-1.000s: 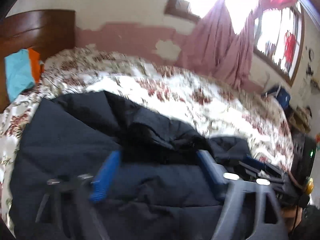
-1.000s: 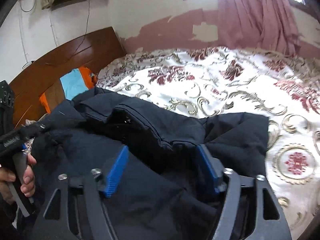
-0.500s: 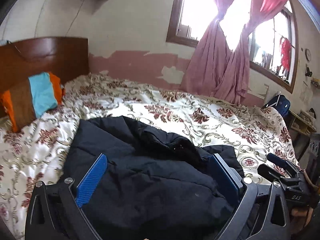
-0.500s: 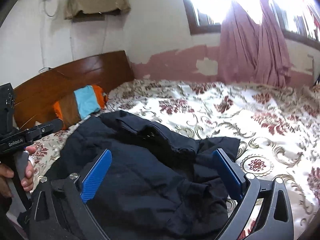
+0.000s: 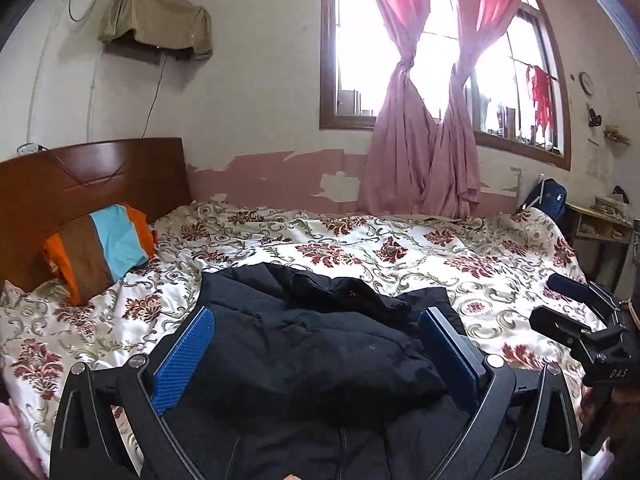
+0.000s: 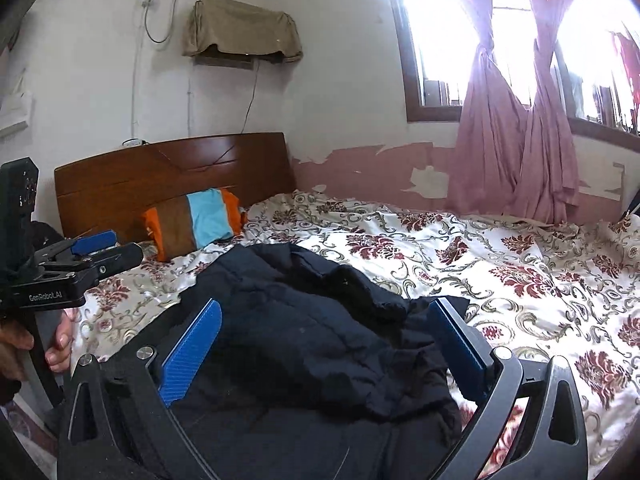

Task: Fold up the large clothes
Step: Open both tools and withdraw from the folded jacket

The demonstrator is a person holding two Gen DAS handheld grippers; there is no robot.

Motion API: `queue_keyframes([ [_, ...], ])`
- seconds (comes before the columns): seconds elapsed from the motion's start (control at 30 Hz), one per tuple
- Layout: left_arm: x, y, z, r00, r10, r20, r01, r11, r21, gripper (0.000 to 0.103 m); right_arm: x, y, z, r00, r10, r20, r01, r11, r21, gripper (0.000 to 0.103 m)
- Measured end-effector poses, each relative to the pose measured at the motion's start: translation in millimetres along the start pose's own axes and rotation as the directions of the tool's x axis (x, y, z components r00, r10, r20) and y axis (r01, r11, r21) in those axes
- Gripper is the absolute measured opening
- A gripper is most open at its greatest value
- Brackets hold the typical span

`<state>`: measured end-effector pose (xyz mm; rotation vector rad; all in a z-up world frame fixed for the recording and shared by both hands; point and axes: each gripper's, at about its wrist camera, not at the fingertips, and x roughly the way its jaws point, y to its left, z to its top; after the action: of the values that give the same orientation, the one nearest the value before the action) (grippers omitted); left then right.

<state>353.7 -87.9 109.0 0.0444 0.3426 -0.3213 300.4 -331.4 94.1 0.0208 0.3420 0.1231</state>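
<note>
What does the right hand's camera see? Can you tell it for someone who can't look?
A dark jacket lies bunched on a flowery bed, with the right gripper open above it, holding nothing. The left gripper pokes in at the left edge, in a hand. Behind are a striped pillow, a wooden headboard and pink curtains.

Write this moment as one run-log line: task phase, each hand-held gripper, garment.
phase: between folds | left hand-held gripper: open, empty | right hand-held gripper: open, empty | dark jacket: bunched on bed
</note>
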Motion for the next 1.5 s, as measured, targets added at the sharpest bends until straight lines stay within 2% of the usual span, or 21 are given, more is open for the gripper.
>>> queue_keyframes([
  [0.23,-49,1,-22,0.999,0.040,-0.008,-0.039,0.998,0.049,0.103,-41,20,-16,1.000,-0.001,0.010,0.002,0.999,-0.033,0.101],
  [0.5,-86,14,-41,0.997,0.069,-0.023,-0.068,0.996,0.063,0.103,-81,44,-35,0.999,-0.029,0.025,0.031,0.997,-0.075,0.101],
  [0.73,-104,27,-63,0.990,0.131,-0.050,-0.129,0.991,0.048,0.103,-104,53,-59,0.996,-0.058,0.063,0.059,0.998,-0.016,0.101],
  [0.8,-105,31,-74,0.990,0.121,-0.074,-0.119,0.992,0.035,0.103,-110,55,-72,0.993,-0.094,0.065,0.094,0.996,0.006,0.101],
  [0.9,-108,39,-101,0.996,0.027,-0.085,-0.027,1.000,-0.005,0.103,-117,56,-87,0.986,-0.159,0.045,0.158,0.987,0.008,0.101],
  [1.0,-113,47,-130,0.997,-0.013,-0.080,0.012,1.000,-0.016,0.103,-120,57,-100,0.983,-0.185,0.015,0.185,0.983,-0.012,0.101],
  [1.07,-116,51,-146,0.997,-0.004,-0.075,0.002,1.000,-0.027,0.103,-119,59,-107,0.982,-0.188,-0.007,0.187,0.982,-0.028,0.101],
  [1.13,-120,61,-163,0.996,0.025,-0.083,-0.031,0.997,-0.077,0.103,-118,63,-113,0.982,-0.189,-0.015,0.188,0.981,-0.044,0.101],
  [1.27,-125,79,-178,0.992,0.006,-0.122,-0.025,0.987,-0.157,0.103,-108,75,-126,0.987,-0.145,-0.064,0.141,0.988,-0.063,0.101],
  [1.37,-130,87,-189,0.989,0.038,-0.145,-0.058,0.989,-0.139,0.103,-101,85,-140,0.987,-0.106,-0.120,0.097,0.992,-0.078,0.101],
  [1.5,-134,92,-211,0.972,0.058,-0.230,-0.081,0.993,-0.091,0.103,-102,96,-157,0.981,-0.064,-0.183,0.045,0.993,-0.105,0.101],
])
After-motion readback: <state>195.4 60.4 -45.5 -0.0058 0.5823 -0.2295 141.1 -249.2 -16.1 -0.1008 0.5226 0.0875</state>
